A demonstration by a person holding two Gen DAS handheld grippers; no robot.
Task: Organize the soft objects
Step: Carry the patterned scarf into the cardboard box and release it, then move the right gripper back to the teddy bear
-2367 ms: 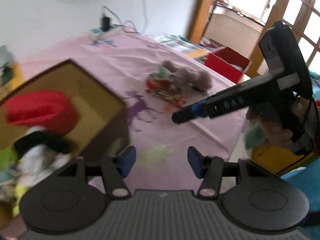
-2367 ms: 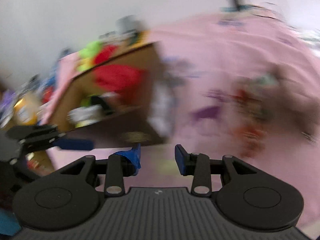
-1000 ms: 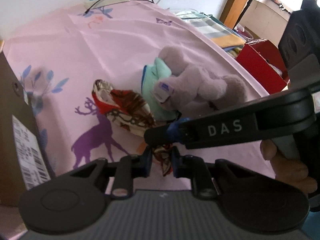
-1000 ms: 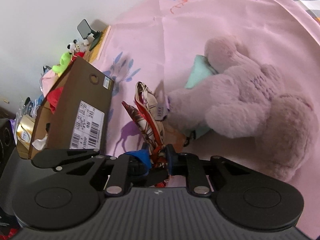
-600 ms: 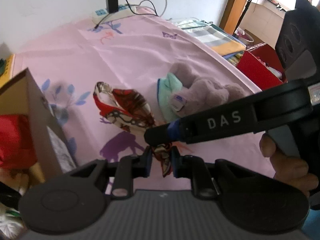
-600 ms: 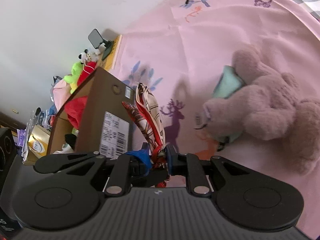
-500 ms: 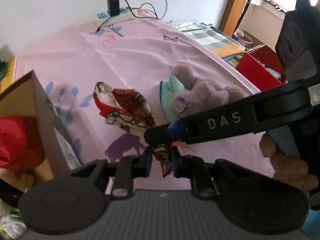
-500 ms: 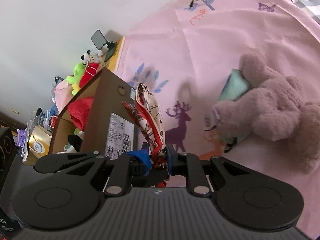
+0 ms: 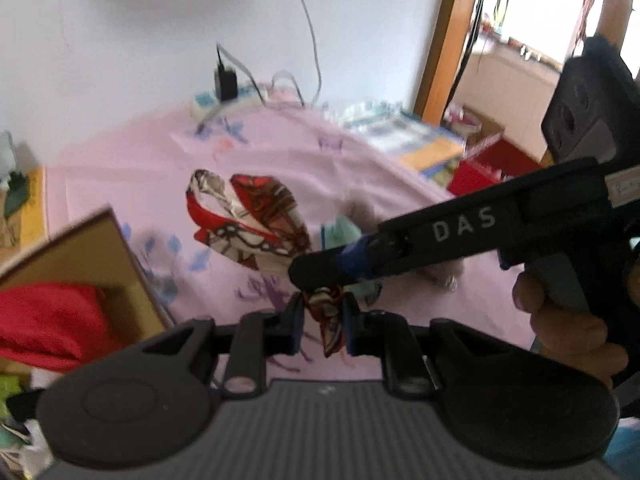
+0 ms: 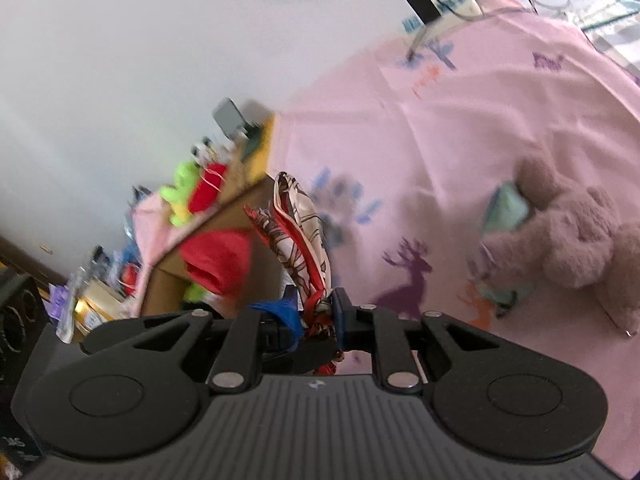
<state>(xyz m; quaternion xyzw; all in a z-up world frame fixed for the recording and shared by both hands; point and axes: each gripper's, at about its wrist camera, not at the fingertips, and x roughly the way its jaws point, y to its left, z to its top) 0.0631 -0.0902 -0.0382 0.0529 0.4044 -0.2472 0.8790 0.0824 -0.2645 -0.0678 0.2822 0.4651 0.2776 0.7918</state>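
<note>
A red, white and brown patterned scarf (image 9: 252, 220) hangs in the air above the pink tablecloth (image 9: 140, 168). My left gripper (image 9: 322, 322) is shut on its lower end. My right gripper (image 10: 316, 310) is shut on the same scarf (image 10: 298, 232), and its black finger (image 9: 460, 240) crosses the left wrist view just above my left fingertips. A brown cardboard box (image 9: 92, 248) with a red cloth (image 9: 44, 320) inside stands to the left; it also shows in the right wrist view (image 10: 232, 216). A mauve plush bear (image 10: 572, 232) lies on a mint cloth (image 10: 506, 206) on the table.
A power strip with a plugged charger (image 9: 226, 84) and cables lies at the table's far edge by the white wall. A green plush (image 10: 182, 188) and clutter sit beyond the box. A red box (image 9: 476, 172) and stacked fabrics (image 9: 404, 136) lie off the table's right side.
Both grippers have lifted the scarf higher off the table and toward the box. The bear and mint cloth now lie farther away below. The box's open top with the red cloth has come more into view.
</note>
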